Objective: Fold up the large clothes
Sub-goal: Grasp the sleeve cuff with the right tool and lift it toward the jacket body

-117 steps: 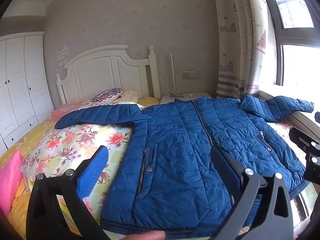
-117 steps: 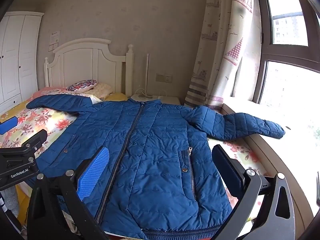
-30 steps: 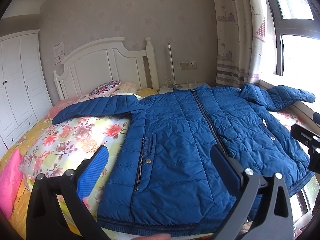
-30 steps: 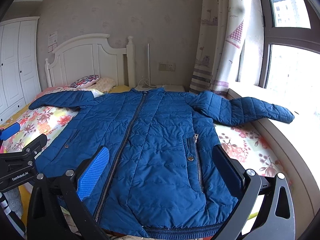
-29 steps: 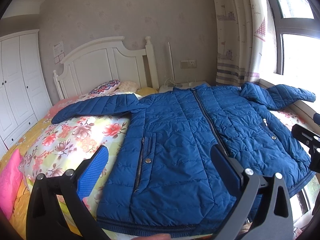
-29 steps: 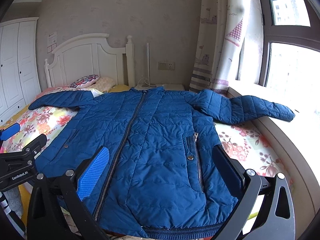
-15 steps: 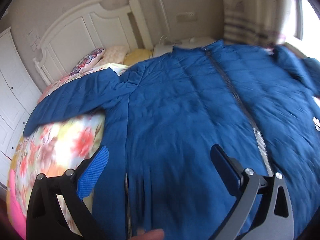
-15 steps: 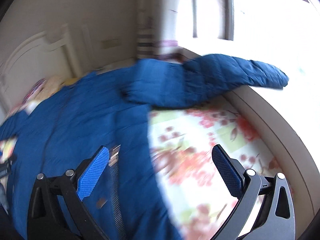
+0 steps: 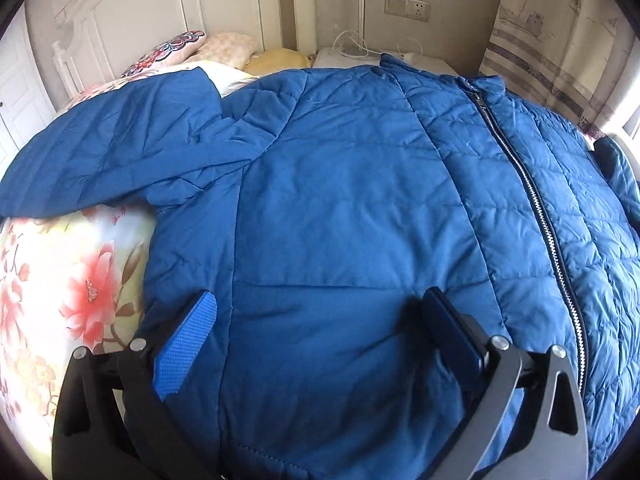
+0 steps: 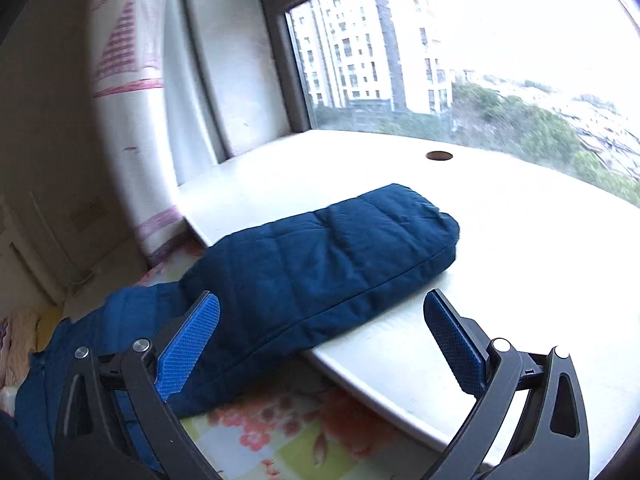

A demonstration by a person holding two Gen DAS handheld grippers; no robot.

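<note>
A large blue quilted jacket (image 9: 340,208) lies front up on the bed, zipper (image 9: 536,200) closed. Its left sleeve (image 9: 100,152) stretches out over the floral bedding. My left gripper (image 9: 320,332) is open, low over the jacket's left front panel, with nothing between the pads. In the right wrist view the jacket's right sleeve (image 10: 320,256) lies out across the white windowsill (image 10: 500,240). My right gripper (image 10: 320,336) is open just in front of that sleeve, near its lower edge.
Floral bedding (image 9: 60,280) lies left of the jacket. A white headboard (image 9: 168,16) and pillows (image 9: 192,48) are at the far end, a nightstand with cables (image 9: 360,56) beside them. A curtain (image 10: 132,80) and window (image 10: 460,60) stand behind the sill.
Both grippers moved forward and apart. The left came down close over the jacket's left front. The right swung right to face the sleeve on the windowsill. Both stayed open.
</note>
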